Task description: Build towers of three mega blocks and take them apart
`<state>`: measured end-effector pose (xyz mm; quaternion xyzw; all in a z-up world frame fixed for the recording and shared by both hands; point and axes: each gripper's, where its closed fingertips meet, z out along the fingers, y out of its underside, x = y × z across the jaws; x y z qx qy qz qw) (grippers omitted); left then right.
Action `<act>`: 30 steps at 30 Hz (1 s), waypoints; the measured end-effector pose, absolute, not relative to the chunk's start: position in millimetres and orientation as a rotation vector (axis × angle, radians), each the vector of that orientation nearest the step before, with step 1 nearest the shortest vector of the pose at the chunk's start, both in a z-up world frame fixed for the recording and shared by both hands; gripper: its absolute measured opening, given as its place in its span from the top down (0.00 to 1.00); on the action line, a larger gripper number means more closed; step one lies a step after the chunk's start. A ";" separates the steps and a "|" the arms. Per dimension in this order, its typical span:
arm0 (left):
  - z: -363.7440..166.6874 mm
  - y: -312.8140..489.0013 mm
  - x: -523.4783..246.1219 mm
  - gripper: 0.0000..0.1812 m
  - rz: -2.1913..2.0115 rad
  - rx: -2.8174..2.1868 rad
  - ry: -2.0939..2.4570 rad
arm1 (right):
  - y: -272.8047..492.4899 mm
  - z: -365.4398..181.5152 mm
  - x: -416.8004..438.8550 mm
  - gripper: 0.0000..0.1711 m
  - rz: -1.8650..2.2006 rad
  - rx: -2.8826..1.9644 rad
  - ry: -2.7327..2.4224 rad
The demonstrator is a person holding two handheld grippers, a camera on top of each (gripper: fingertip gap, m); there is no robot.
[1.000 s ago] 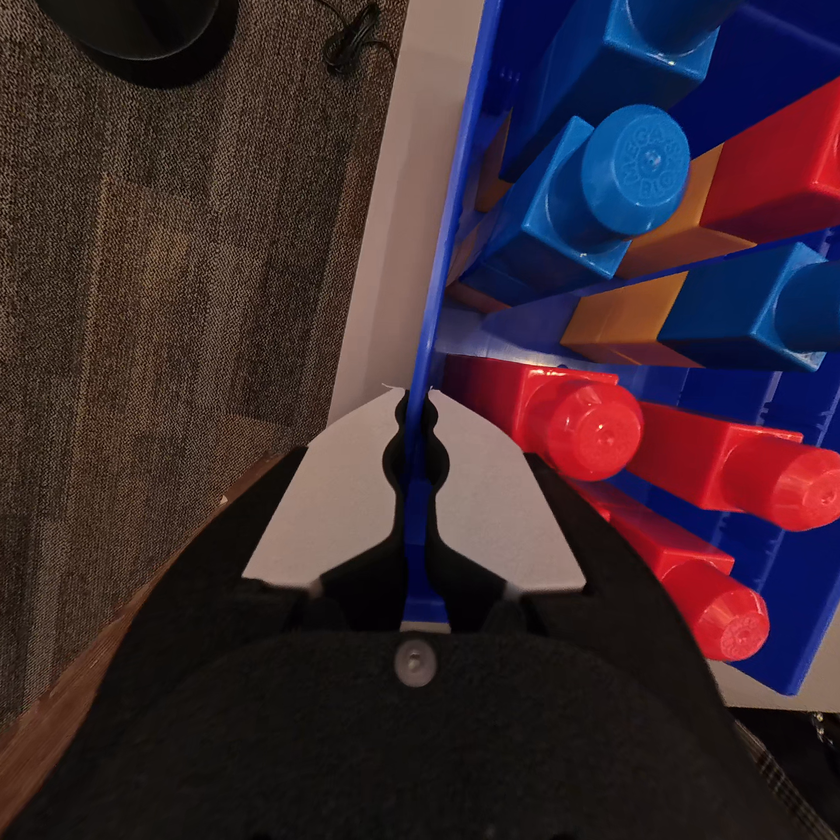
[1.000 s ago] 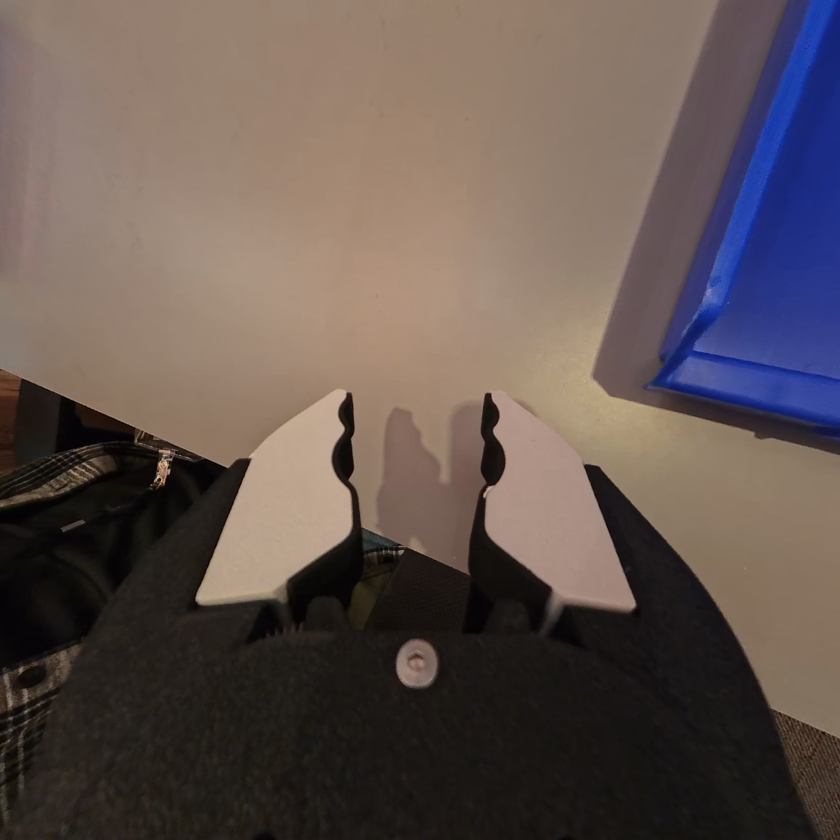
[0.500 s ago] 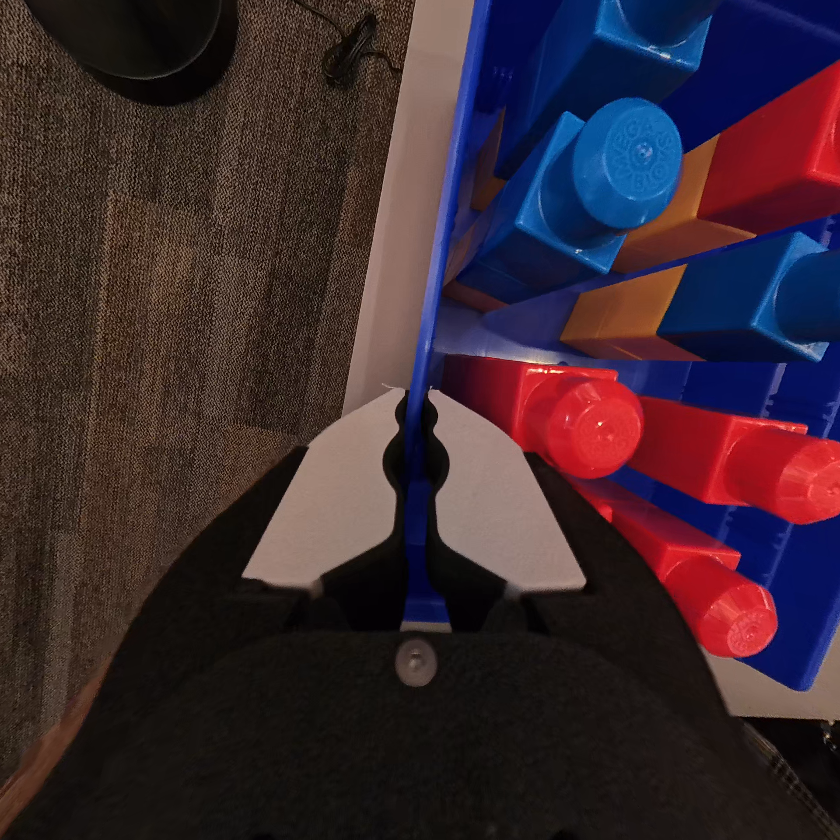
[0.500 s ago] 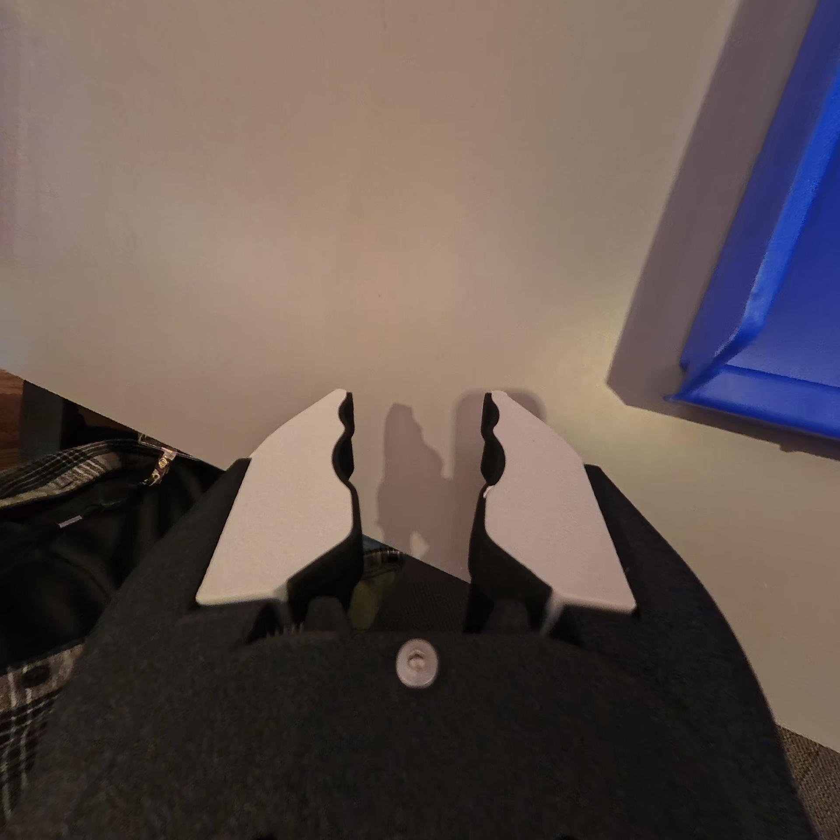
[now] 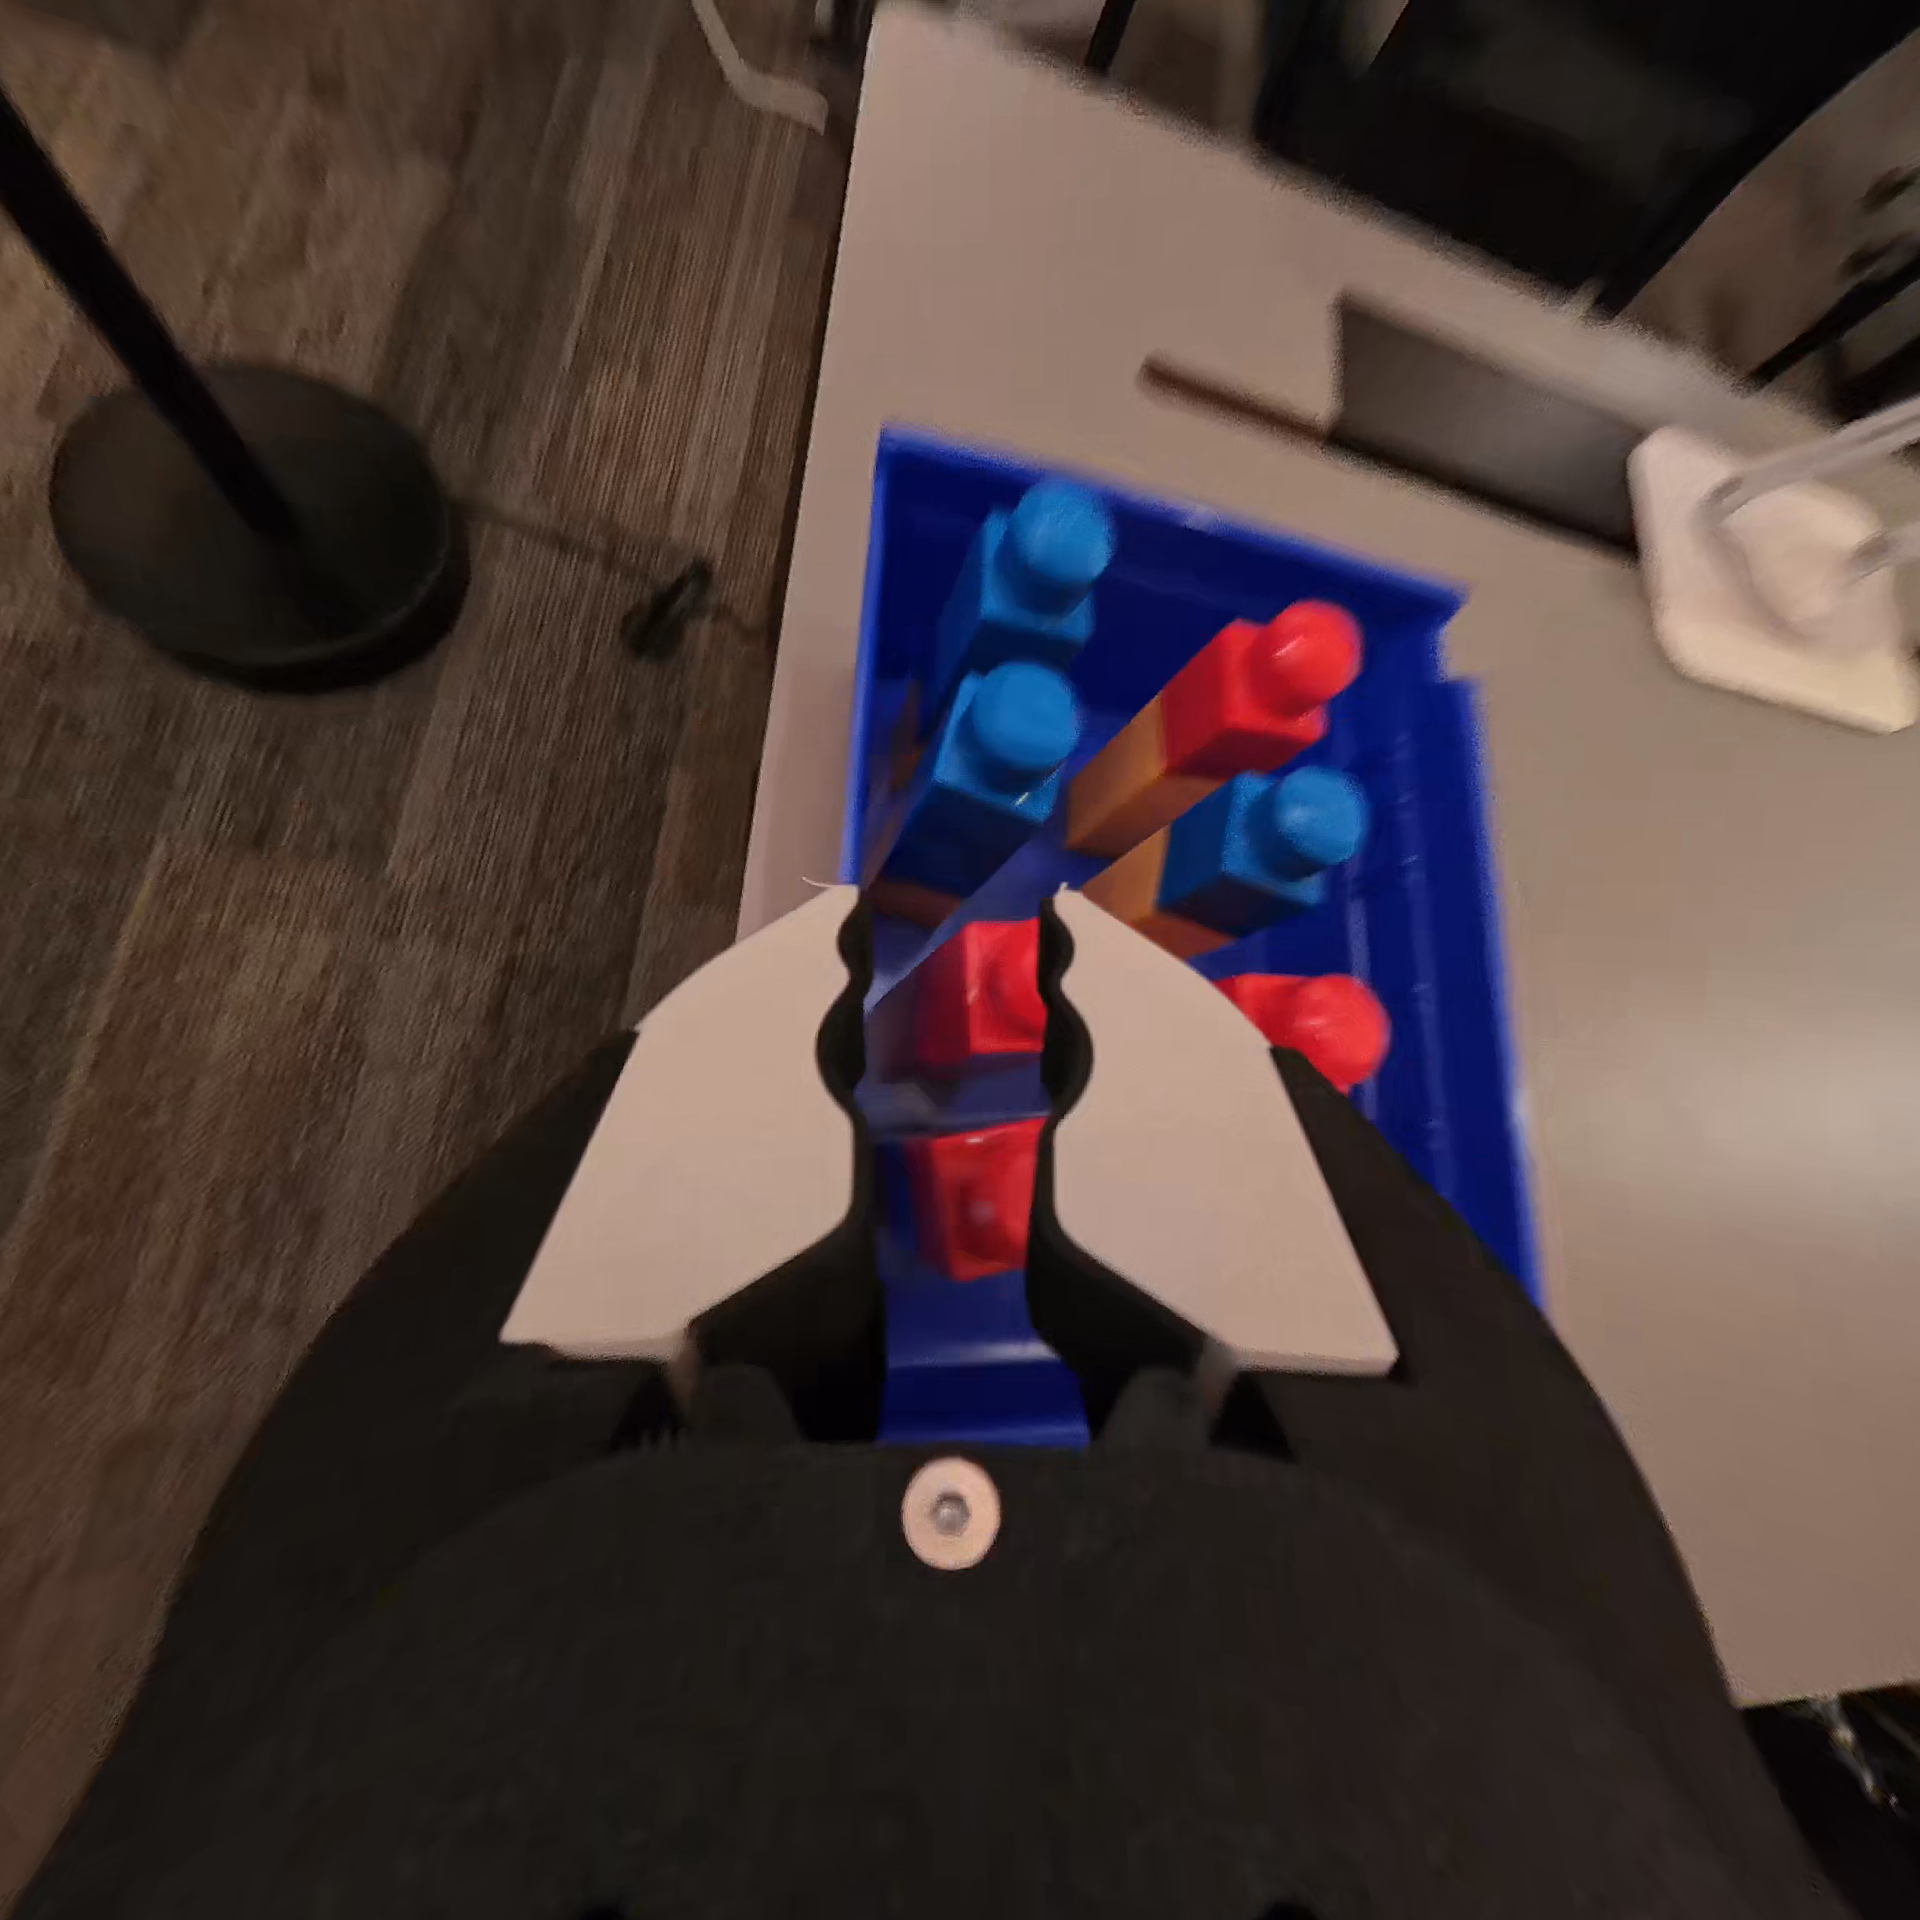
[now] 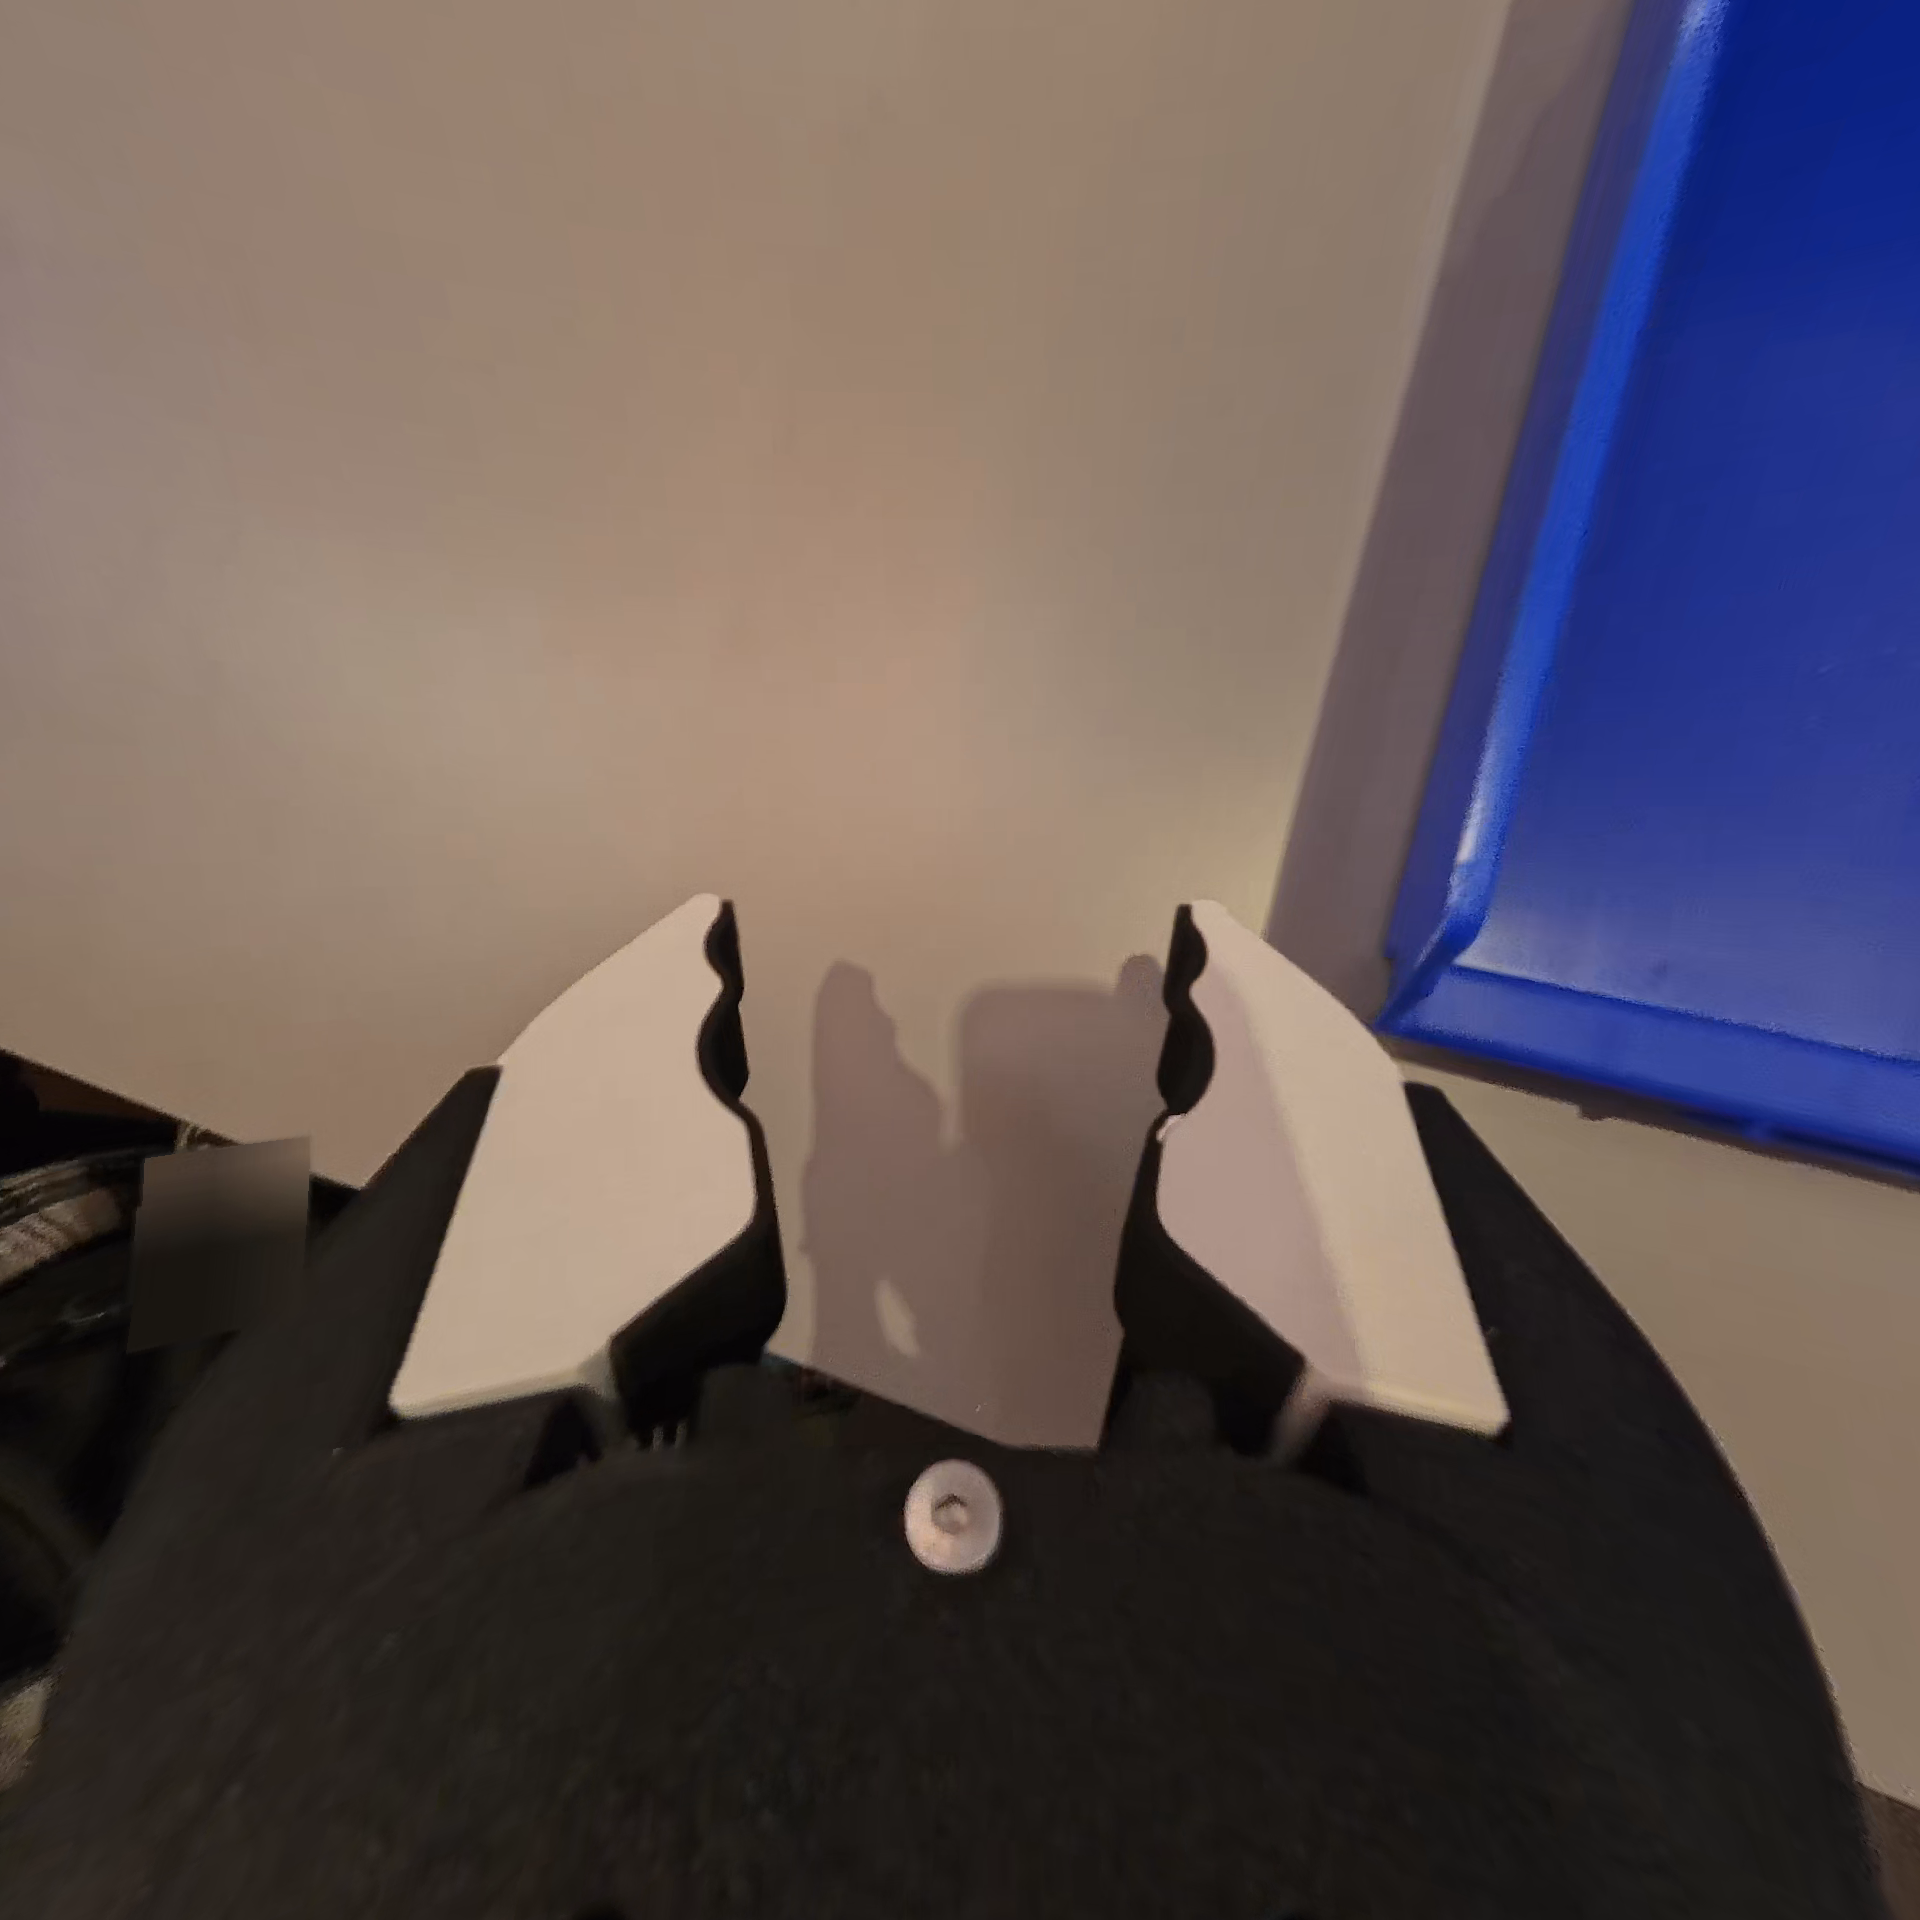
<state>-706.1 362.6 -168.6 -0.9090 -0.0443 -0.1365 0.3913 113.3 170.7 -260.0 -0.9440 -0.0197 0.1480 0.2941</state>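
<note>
1. Left gripper (image 5: 956,904): jaws partly parted, nothing clamped between them. It hangs above the near end of a blue bin (image 5: 1455,935). Frame is motion-blurred.
2. Blue bin sits on a pale table (image 5: 1039,312), close to the table's left edge. In the right wrist view only a corner of the bin (image 6: 1662,727) shows, at the right.
3. Bin contents: upright towers of mega blocks. Far left, two blue-topped towers (image 5: 1039,582), one just behind the other. To their right, a red-topped tower over an orange block (image 5: 1247,686), and a blue-topped tower over orange (image 5: 1278,842).
4. Near end of the bin: red blocks (image 5: 982,997) seen through the gap between the left gripper's fingers; another red block (image 5: 1309,1023) just right of the right finger. Block count per tower cannot be told.
5. Right gripper (image 6: 956,914): jaws wide apart, empty, over bare table (image 6: 727,416), bin corner just to its right.
6. Beyond the table: carpeted floor (image 5: 312,935) with a black round stand base (image 5: 249,520); a white object (image 5: 1766,582) on the table's far right, blurred.
</note>
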 end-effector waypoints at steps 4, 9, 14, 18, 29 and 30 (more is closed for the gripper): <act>-102.5 352.5 -683.1 0.77 -0.377 -2.075 -0.048 | 187.5 -255.7 116.7 0.49 0.371 -2.474 -0.053; -53.6 330.5 -622.8 0.72 -0.358 -1.907 0.113 | 207.4 -248.0 110.7 0.46 0.328 -2.423 -0.092; -39.3 309.3 -538.6 0.67 -0.401 -1.773 0.281 | 229.6 -240.7 108.8 0.42 0.252 -2.344 -0.089; -60.6 295.8 -470.4 0.63 -0.486 -1.717 0.381 | 243.3 -235.4 112.5 0.31 0.178 -2.259 -0.039; -147.1 267.0 -358.8 0.61 -0.642 -1.724 0.531 | 243.1 -237.2 107.3 0.33 0.166 -2.099 0.061; -153.8 266.9 -357.1 0.60 -0.635 -1.736 0.530 | 243.1 -238.4 107.7 0.33 0.154 -2.093 0.062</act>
